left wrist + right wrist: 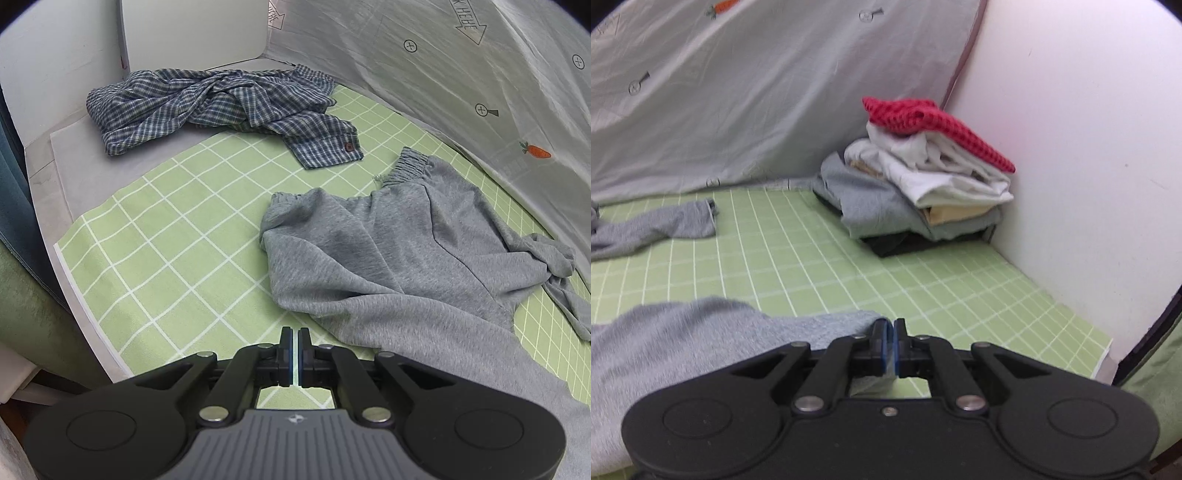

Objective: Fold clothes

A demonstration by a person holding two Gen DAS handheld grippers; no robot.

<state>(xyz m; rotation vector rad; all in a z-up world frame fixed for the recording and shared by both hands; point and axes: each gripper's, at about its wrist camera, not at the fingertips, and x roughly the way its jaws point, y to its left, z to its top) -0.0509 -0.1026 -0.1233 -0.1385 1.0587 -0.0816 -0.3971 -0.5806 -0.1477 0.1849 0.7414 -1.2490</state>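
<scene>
Grey sweatpants lie rumpled on the green checked mat, waistband toward the far side. My left gripper hovers over bare mat just left of the pants' near edge, shut, with nothing between its pads. In the right wrist view one grey fabric end rises to my right gripper, which is shut on its edge; grey cloth also shows under the fingers. Another leg of the pants lies flat farther back on the mat.
A crumpled blue plaid shirt lies at the mat's far left corner. A stack of folded clothes topped by a red knit stands against the white wall. A white printed sheet hangs along the back.
</scene>
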